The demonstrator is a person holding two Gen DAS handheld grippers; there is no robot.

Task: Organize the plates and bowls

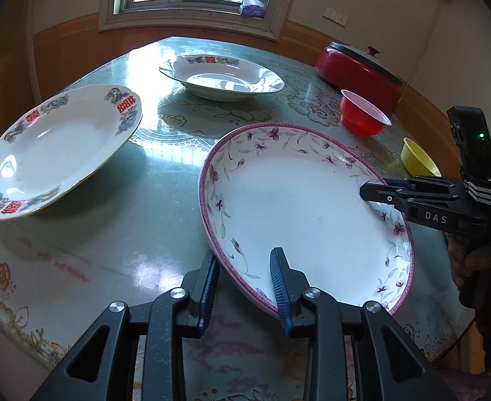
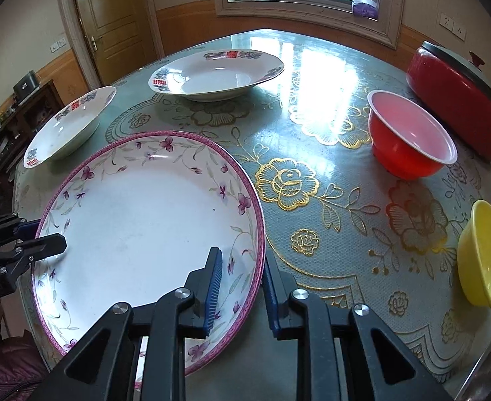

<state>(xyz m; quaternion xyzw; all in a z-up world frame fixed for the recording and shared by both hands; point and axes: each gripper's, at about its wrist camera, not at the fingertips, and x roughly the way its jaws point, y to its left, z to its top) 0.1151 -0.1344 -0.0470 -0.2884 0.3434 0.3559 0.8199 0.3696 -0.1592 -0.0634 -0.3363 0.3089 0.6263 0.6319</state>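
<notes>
The large oval plate with the pink rim (image 2: 151, 220) lies near the front edge of the tabletop (image 2: 312, 153), gripped on two opposite sides. The left gripper (image 1: 245, 284) straddles one side of the rim, one blue pad inside the plate and one outside under the edge, jaws narrowed onto it. The right gripper (image 2: 242, 284) is closed on the opposite side in the same way, one pad over the floral border, the other outside. The plate's long axis seems to run roughly across the line between the two grips, so both hands are equally close. Beyond it stand two white plates with red characters (image 1: 58, 147) (image 1: 222, 77), which I cannot read for certain, then a red bowl (image 2: 409, 133), a yellow bowl (image 2: 486, 254) and a lidded red pot (image 2: 459, 90). "DAS" is printed on the right gripper's body in the left wrist view.
</notes>
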